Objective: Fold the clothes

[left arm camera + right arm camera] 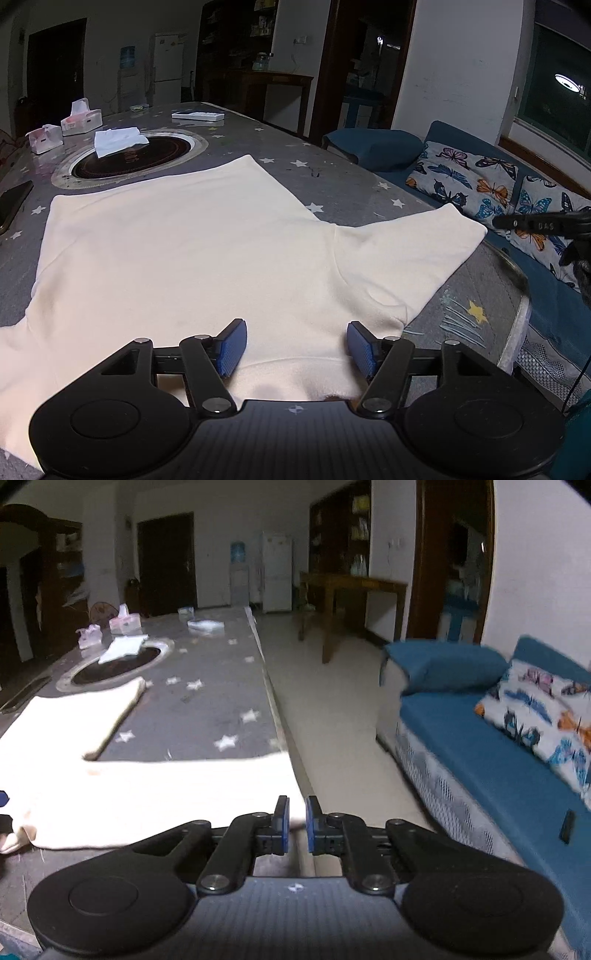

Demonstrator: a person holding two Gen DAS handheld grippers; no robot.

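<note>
A cream long-sleeved top (192, 251) lies spread flat on the grey star-patterned table (325, 177). My left gripper (296, 345) is open above the top's collar edge, with its blue pads (232, 347) wide apart and nothing between them. The right sleeve (424, 243) reaches the table's right edge. In the right wrist view the same sleeve (177, 790) lies across the table. My right gripper (296, 823) hovers at the sleeve's cuff end by the table edge, with its pads a narrow gap apart and empty. The right gripper also shows at the far right of the left wrist view (546, 225).
A round inset hotplate (129, 158) holds a folded white cloth (118, 140). Tissue boxes (81, 120), a remote (197, 115) and a phone (13, 206) lie on the table. A blue sofa (480, 746) with butterfly cushions (546, 716) stands to the right across a floor gap.
</note>
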